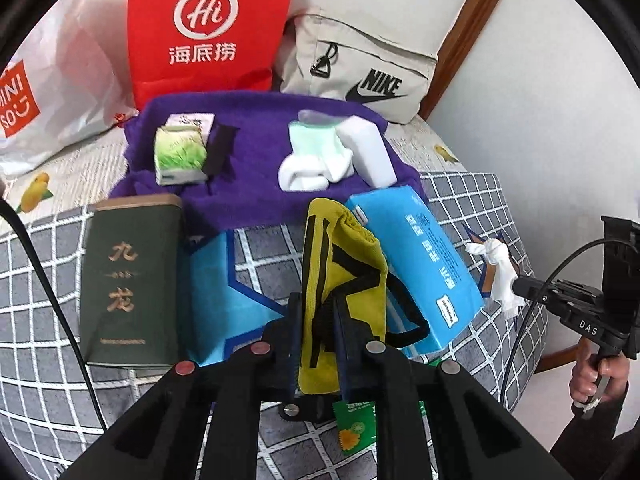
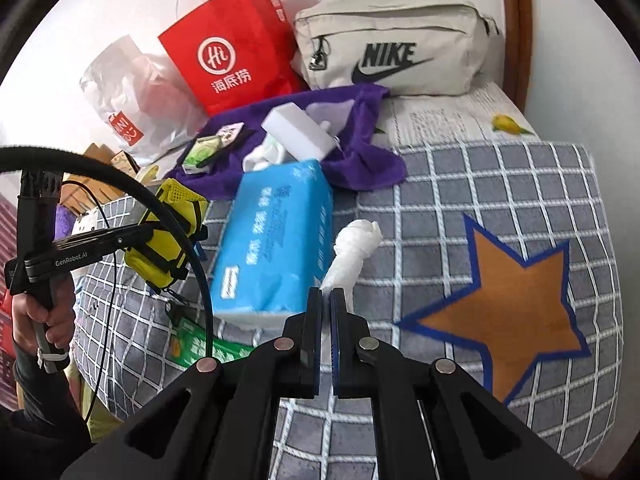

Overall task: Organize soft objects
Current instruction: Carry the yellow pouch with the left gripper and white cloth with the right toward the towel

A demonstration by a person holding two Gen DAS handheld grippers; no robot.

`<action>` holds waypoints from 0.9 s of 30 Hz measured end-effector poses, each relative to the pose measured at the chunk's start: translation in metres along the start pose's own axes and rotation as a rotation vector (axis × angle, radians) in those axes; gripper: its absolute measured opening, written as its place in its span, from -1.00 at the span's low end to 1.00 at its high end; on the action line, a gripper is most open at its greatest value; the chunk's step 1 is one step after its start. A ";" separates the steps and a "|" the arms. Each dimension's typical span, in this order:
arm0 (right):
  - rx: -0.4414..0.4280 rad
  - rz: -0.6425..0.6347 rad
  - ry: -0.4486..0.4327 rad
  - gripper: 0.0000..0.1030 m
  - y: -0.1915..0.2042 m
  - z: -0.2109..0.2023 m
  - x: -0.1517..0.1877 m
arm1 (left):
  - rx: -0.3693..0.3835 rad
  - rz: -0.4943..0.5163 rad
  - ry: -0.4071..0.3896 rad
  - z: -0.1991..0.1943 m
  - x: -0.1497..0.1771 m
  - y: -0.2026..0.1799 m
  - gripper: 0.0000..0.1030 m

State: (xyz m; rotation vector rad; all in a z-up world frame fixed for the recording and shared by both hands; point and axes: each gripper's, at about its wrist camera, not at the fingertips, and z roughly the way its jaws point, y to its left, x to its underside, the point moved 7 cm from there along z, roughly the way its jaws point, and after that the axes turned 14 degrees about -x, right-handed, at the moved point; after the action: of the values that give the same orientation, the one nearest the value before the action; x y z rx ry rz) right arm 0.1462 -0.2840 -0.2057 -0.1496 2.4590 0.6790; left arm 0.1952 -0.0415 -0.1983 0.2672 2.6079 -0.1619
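- Yellow fabric with black straps, a small pouch (image 1: 344,280), sits pinched between the jaws of the left gripper (image 1: 316,336), held above the grey checked bedcover (image 2: 500,184).
- At 1 o'clock from that pouch lies a blue tissue pack (image 1: 416,264), its far end touching the purple towel (image 1: 256,184).
- On the towel rest a green-and-white tissue packet (image 1: 180,156) at 11 o'clock, rolled white socks (image 1: 312,164) and a white sponge block (image 1: 372,152) at 12 o'clock.
- The right gripper (image 2: 325,300) has its jaws nearly pressed together on the lower end of a twisted white tissue (image 2: 352,252), which lies just beside the blue pack.
- At 9 o'clock from the left gripper stands a dark green box (image 1: 128,284).
- Against the wall at 12 o'clock stand a red paper bag (image 1: 208,28) and a beige Nike bag (image 1: 360,64).
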 end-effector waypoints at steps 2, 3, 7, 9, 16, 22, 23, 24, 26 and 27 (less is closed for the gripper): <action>-0.003 -0.011 -0.005 -0.91 0.003 0.002 -0.007 | -0.002 -0.003 -0.006 -0.002 -0.003 0.004 -0.73; -0.007 -0.019 -0.010 -0.91 0.006 0.002 -0.011 | -0.006 -0.006 -0.010 -0.003 -0.006 0.006 -0.73; -0.034 -0.048 -0.026 -0.91 0.016 0.005 -0.030 | -0.022 -0.004 -0.029 -0.007 -0.015 0.013 -0.73; -0.051 -0.069 -0.036 -0.91 0.023 0.008 -0.042 | -0.032 -0.012 -0.035 -0.008 -0.022 0.017 -0.73; -0.080 -0.128 -0.059 -0.91 0.038 0.022 -0.082 | -0.039 -0.053 -0.059 -0.011 -0.041 0.034 -0.73; -0.074 -0.182 -0.077 -0.91 0.042 0.030 -0.116 | -0.037 -0.075 -0.066 -0.009 -0.060 0.047 -0.73; -0.070 -0.190 -0.079 -0.91 0.042 0.032 -0.122 | -0.043 -0.074 -0.068 -0.007 -0.064 0.050 -0.73; -0.059 -0.196 -0.082 -0.91 0.041 0.034 -0.130 | -0.049 -0.076 -0.069 -0.007 -0.067 0.052 -0.73; -0.056 -0.199 -0.083 -0.91 0.038 0.039 -0.142 | -0.053 -0.079 -0.073 -0.006 -0.074 0.056 -0.73; -0.055 -0.200 -0.084 -0.91 0.036 0.041 -0.148 | -0.057 -0.080 -0.076 -0.005 -0.080 0.059 -0.73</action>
State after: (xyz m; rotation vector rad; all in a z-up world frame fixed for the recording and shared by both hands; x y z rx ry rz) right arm 0.2800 -0.2386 -0.1362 -0.3757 2.3083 0.6512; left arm 0.2733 0.0039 -0.1579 0.1342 2.5440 -0.1229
